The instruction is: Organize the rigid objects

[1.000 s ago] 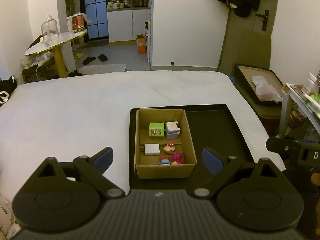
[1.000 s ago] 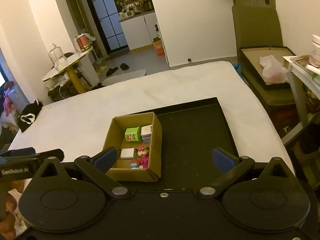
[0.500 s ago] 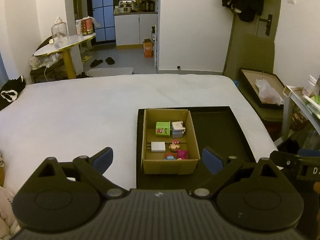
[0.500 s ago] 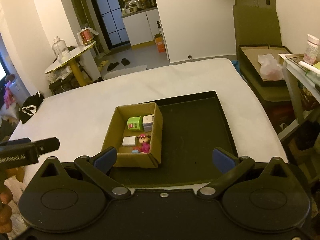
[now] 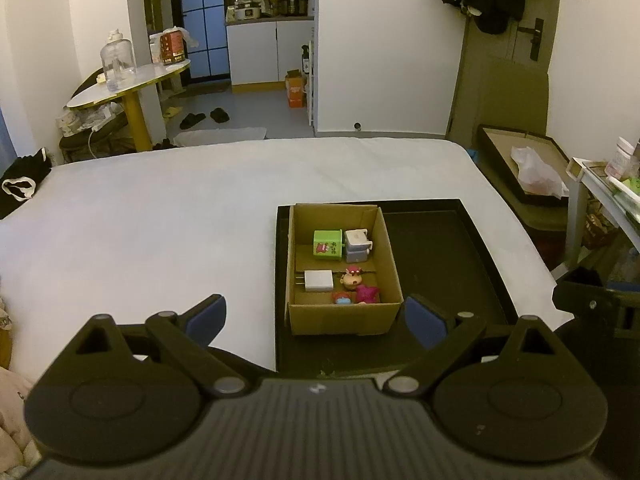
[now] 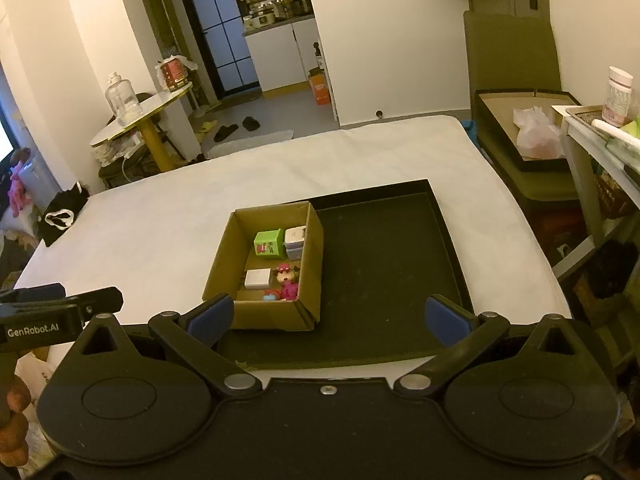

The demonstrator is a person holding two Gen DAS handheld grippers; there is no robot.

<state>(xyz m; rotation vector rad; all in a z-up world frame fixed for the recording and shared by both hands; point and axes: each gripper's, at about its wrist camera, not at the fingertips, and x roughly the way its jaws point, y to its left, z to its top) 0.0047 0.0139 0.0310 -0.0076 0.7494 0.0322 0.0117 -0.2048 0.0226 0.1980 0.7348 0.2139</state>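
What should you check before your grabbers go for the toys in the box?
1. Left gripper open and holding nothing: ok.
2. Right gripper open and holding nothing: ok.
3. Cardboard box sits upright in the black tray: ok.
4. Green cube, white charger and pink figure all lie inside the box: ok.
5. Bare tray floor beside the box to put things down on: ok.
6. Small toys stuck to each other: cannot tell.

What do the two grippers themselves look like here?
Both are matte black plastic. The left gripper and right gripper each have angled linkage arms with silver pivot pins, round discs on the body, and blue pads on the jaws. White "GenRobot.AI" lettering marks the left gripper's side. No cables or sleeves show.
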